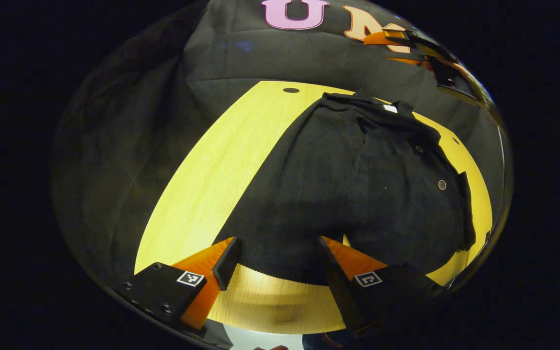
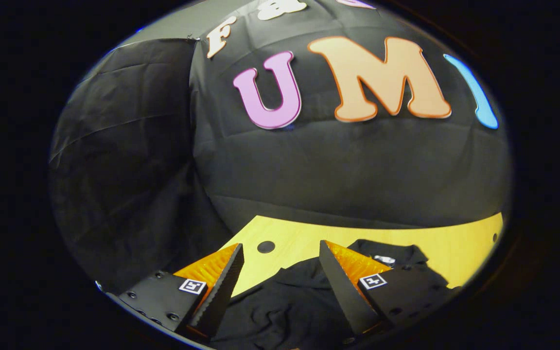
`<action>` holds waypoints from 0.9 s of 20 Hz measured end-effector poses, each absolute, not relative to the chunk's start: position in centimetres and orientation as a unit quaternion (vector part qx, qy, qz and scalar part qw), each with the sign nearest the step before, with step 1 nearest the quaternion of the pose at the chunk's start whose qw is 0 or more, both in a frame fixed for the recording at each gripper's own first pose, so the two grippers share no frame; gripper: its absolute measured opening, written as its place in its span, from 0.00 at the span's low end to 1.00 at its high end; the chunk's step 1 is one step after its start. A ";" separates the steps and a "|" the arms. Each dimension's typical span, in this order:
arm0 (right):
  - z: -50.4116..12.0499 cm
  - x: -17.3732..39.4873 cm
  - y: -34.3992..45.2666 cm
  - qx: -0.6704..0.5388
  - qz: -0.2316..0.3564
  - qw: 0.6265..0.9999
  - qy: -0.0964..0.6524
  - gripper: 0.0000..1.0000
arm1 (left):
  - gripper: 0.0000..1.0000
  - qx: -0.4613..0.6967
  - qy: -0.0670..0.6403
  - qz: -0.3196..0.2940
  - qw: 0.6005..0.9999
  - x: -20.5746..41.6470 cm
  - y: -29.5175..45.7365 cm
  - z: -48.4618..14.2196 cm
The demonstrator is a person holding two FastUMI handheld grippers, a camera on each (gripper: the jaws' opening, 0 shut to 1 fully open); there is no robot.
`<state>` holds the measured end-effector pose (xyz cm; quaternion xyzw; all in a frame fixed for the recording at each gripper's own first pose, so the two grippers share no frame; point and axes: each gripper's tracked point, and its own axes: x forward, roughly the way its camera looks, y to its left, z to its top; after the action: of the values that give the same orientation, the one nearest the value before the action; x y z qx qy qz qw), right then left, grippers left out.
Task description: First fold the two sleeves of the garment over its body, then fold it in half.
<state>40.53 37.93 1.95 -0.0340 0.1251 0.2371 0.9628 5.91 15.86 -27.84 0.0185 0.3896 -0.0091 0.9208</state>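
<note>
A black garment (image 1: pixel 358 184) lies flat on the yellow wooden table (image 1: pixel 212 175), its collar with a white label (image 1: pixel 390 108) at the far end. A strip of cloth with two buttons (image 1: pixel 442 184) runs along its right side. My left gripper (image 1: pixel 275 243) is open and hovers over the near hem, with nothing between its fingers. The right gripper (image 1: pixel 396 41) hangs high beyond the collar. In the right gripper view that gripper (image 2: pixel 280 245) is open and empty above the garment's collar end (image 2: pixel 387 255), and dark folds (image 2: pixel 280 301) lie beneath it.
A round hole (image 1: pixel 290 90) is cut in the table near its far edge, left of the collar. Bare table runs along the garment's left side. The black booth wall (image 2: pixel 333 165) closes the back and left.
</note>
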 end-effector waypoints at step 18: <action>4.1 24.9 18.5 0.029 0.109 0.990 0.087 0.98 | 0.65 0.047 0.344 -0.017 0.938 6.6 15.0 -28.3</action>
<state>24.87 18.50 4.10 0.0293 0.0874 0.1092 0.9897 6.64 14.96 -28.31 0.0470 0.3440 -0.0169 0.9377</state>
